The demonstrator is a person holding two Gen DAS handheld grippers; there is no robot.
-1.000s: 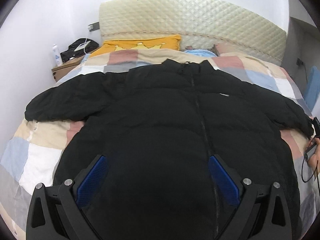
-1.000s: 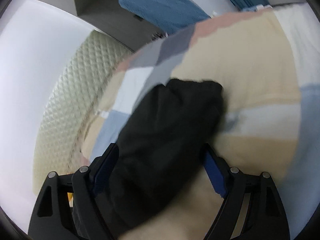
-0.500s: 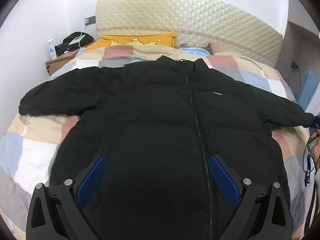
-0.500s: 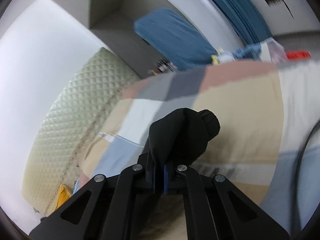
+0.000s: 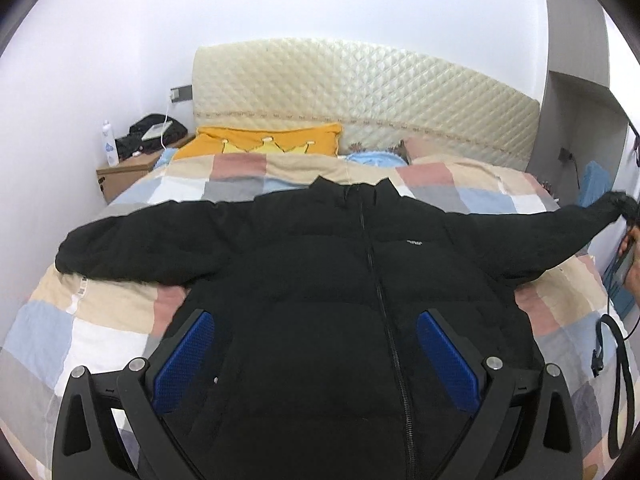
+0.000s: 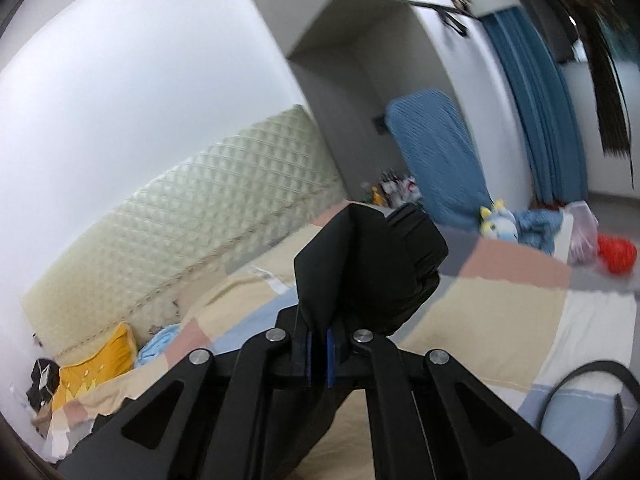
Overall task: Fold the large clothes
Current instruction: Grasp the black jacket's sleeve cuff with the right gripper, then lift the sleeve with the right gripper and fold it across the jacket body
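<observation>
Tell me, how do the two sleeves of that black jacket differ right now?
The left sleeve lies flat on the quilt, untouched; the right sleeve is lifted off it and stretched outward. The right sleeve's cuff is pinched in the right gripper; the left gripper hangs open above the jacket's body. Both are black and puffy.

The black jacket covers the middle of the checked quilt, and the jacket's hem runs out of the left wrist view at the bottom, behind the left gripper. In the right wrist view the sleeve cuff bunches in front of the right gripper, hiding the fingertips and the quilt behind it. Beyond the cuff, the small clutter beside the blue chair is too blurred to identify.
</observation>
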